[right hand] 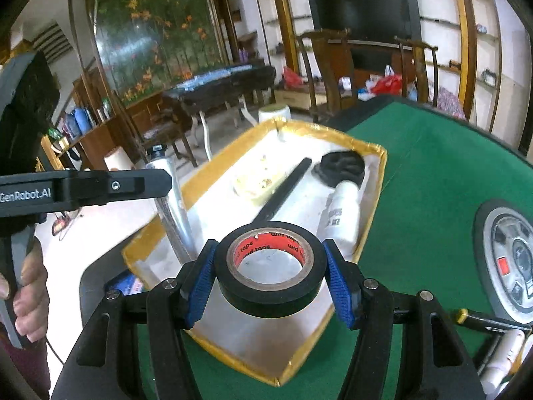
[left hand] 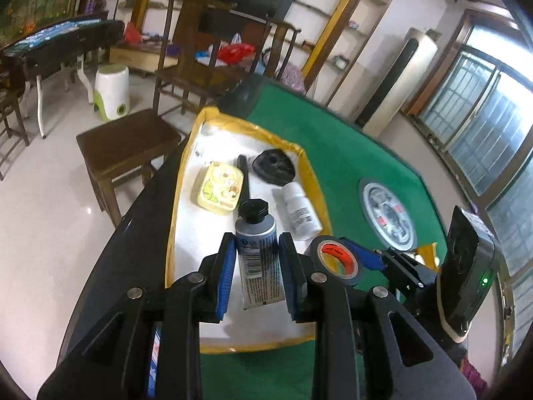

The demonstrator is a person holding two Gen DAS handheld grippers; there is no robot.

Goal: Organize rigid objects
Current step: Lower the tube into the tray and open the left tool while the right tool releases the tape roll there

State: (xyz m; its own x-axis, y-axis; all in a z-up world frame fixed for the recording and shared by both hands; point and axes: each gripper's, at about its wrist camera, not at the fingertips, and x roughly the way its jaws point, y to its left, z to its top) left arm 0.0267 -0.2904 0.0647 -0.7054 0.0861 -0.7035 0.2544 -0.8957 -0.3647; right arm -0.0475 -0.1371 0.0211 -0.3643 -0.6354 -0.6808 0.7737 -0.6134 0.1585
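Logging the left wrist view first: my left gripper point(left hand: 256, 263) has its blue fingers point(left hand: 226, 276) closed onto a silver tube with a black cap point(left hand: 258, 250), held over the white floor of a yellow-rimmed tray point(left hand: 173, 233) on the green table point(left hand: 349, 153). Tray contents: a yellow tin point(left hand: 218, 188) at 11 o'clock of the tube, a black stick point(left hand: 245, 180) at 12, a black lumpy disc point(left hand: 273, 165) beyond it, and a white bottle point(left hand: 299, 213) at 1 o'clock. At 3 o'clock, the right gripper point(left hand: 376, 260) carries a black tape roll point(left hand: 334, 256).

Right wrist view: my right gripper point(right hand: 269, 273) has its fingers point(right hand: 339, 283) clamped on the tape roll point(right hand: 269, 266), held above the near part of the tray point(right hand: 376, 200). At 10 o'clock the left gripper point(right hand: 143, 186) holds the tube point(right hand: 171, 206) upright. The white bottle point(right hand: 341, 213) lies at 1 o'clock, the stick point(right hand: 283, 193) at 12.
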